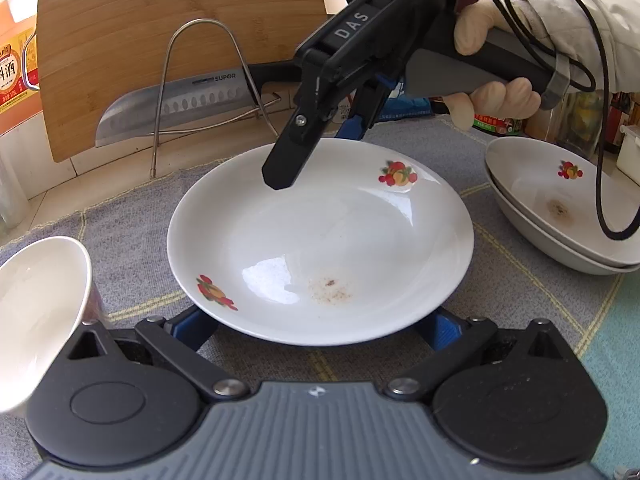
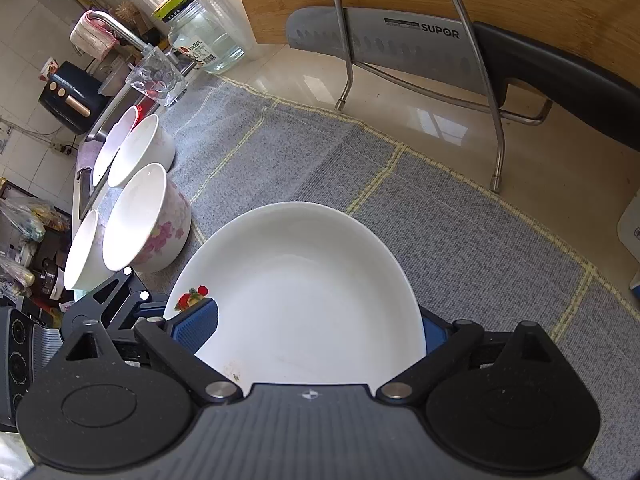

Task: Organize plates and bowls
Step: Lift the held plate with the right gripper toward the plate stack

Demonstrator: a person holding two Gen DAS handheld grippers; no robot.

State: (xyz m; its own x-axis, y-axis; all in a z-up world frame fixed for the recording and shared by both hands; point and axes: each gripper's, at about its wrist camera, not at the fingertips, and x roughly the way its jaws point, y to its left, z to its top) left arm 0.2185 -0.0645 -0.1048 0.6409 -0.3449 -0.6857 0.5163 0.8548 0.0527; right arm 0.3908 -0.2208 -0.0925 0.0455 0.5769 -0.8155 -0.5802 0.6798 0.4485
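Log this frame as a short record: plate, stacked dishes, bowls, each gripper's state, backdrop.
plate: white plate, fruit decals, on grey mat
stack: two dishes nested, to the plate's right in the left wrist view
bowls: floral bowls beside the plate
left gripper: jaws wide, straddling plate's near rim
right gripper: open around plate's far rim
backdrop: knife, wooden board

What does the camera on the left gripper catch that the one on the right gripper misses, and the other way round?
Only the left wrist view shows the stack of plates at the right, the gloved hand holding the right gripper, and the orange bottle. Only the right wrist view shows the row of flowered bowls, the glass jar and the faucet. Both share the fruit-patterned plate on the grey mat, the knife in its wire rack, and the wooden cutting board.
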